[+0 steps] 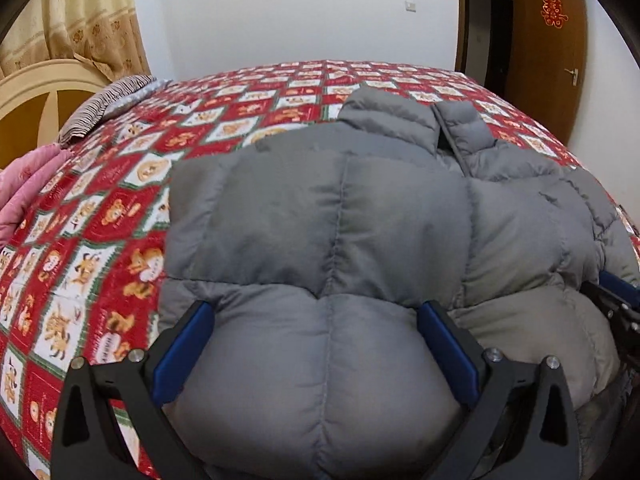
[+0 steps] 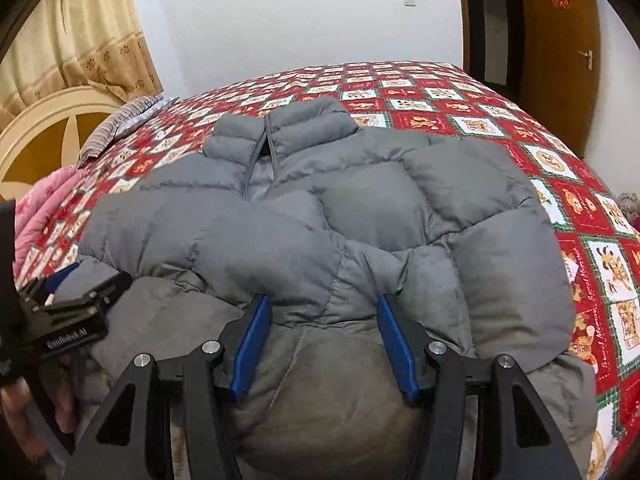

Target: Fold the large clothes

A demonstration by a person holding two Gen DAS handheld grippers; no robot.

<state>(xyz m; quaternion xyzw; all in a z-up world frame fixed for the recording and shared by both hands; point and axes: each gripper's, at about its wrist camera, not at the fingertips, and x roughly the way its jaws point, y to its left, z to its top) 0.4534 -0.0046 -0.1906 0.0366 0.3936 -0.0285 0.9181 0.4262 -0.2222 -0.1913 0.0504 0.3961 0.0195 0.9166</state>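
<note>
Straddling one grey puffer jacket [image 1: 320, 208], two tools, left tool [image 1: 316, 316] and right tool [image 2: 323, 308], gape wide.

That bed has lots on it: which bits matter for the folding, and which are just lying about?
For the job: puffy grey quilted jacket; left gripper; right gripper.

Lying about: red patchwork bedspread; striped grey pillow; pink quilted blanket.

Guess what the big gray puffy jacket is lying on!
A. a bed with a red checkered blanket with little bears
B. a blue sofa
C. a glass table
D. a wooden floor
A: the gray puffy jacket lies spread over the red patterned blanket that covers the bed, and the blanket shows around the jacket's left, right and far sides in both wrist views.
</note>
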